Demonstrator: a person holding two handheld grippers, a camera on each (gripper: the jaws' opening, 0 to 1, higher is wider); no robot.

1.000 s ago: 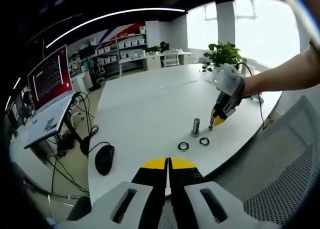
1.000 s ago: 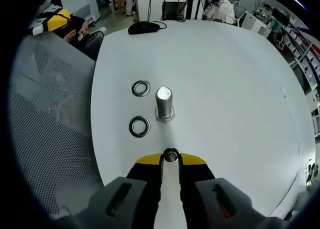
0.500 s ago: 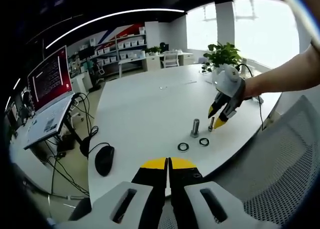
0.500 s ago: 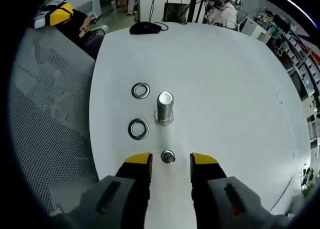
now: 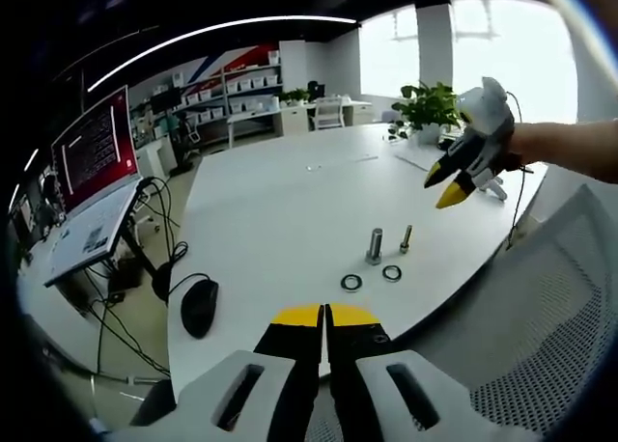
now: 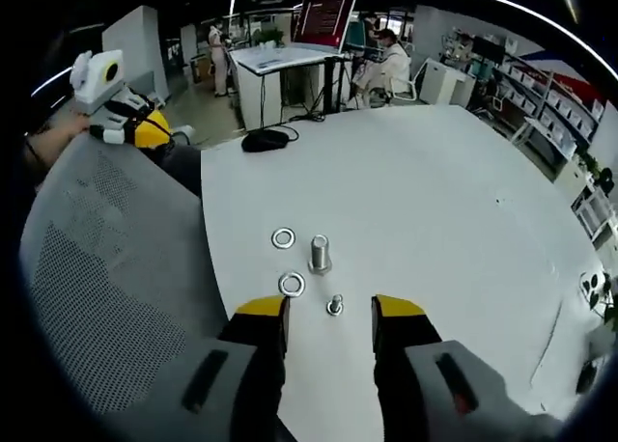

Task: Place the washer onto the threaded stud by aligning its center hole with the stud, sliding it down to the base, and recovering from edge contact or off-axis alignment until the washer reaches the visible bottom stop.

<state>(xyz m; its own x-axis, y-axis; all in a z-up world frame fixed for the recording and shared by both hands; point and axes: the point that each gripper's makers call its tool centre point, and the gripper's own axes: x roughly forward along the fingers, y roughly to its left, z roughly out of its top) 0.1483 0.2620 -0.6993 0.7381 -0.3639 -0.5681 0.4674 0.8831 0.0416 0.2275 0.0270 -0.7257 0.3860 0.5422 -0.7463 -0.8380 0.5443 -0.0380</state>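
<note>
My right gripper hovers wide open and empty, left gripper shut empty, both flat steel ring washers lying beside the upright threaded steel stud on the white tabletop—a skewed pickup risks edge-catching.

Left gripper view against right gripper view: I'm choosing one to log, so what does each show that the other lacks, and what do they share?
The left gripper view alone shows a potted plant by bright windows, shelving on the far wall, and the right gripper raised above the table with open jaws.

The right gripper view alone shows the left gripper shut, beyond a mesh chair back, and seated people in the background.

Both show the white table, the large stud, a smaller bolt, two washers lying flat, and a black mouse.
</note>
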